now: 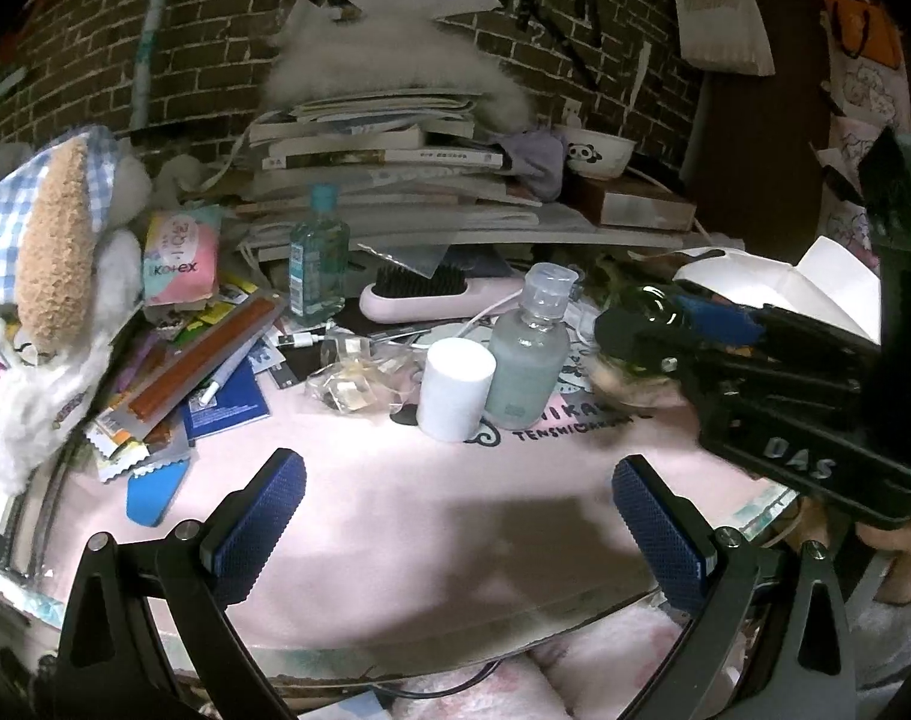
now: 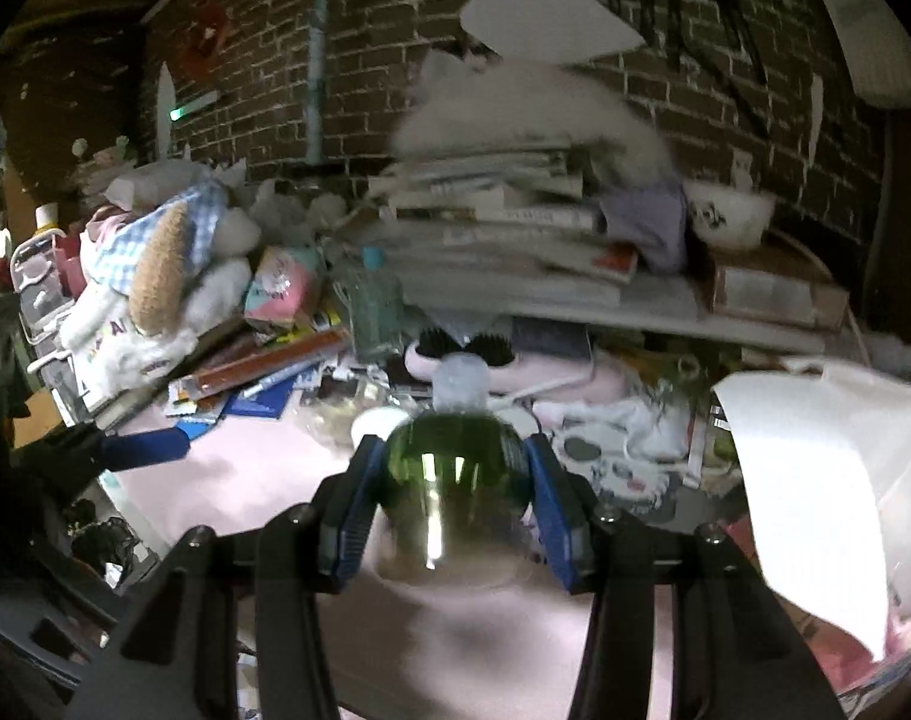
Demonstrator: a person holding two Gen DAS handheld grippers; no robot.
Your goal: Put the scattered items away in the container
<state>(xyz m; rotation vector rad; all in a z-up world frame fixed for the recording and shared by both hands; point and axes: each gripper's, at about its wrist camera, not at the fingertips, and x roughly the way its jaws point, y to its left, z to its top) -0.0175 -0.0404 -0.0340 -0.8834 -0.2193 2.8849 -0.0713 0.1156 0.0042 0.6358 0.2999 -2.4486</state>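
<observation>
— While the right hand-held gripper (image 2: pixel 455 474) looks partly spread, are its blue pads (image 2: pixel 359 510) actually pinching something?

— Yes. They press on both sides of a green glass jar (image 2: pixel 455 468), which sits between them at the centre of the right wrist view, clear of the pink desk (image 2: pixel 263 480) below it.

— And the left hand-held gripper (image 1: pixel 458 516)?

— Spread wide, nothing between its pads (image 1: pixel 257 522); it hangs over a bare pink patch of desk at 6 o'clock in its own view. The right one shows there at 3 o'clock, black-bodied, with the jar's dark green glass at its tip.

— What lies past the jaws?

— At 12 o'clock of the left one, near, a white cylinder (image 1: pixel 455 387) touches a pale bottle with a clear cap (image 1: pixel 527 354). Beyond them lies a pink hairbrush (image 1: pixel 425 297), and a blue-green bottle (image 1: pixel 317 258) stands upright at 11 o'clock. A heap of packets (image 1: pixel 173 372) and a plush toy (image 1: pixel 53 252) fill 9 to 10 o'clock.

— The container?

— I cannot tell for sure; an open white box (image 1: pixel 803 288) sits at 2 o'clock, behind the right one.
</observation>
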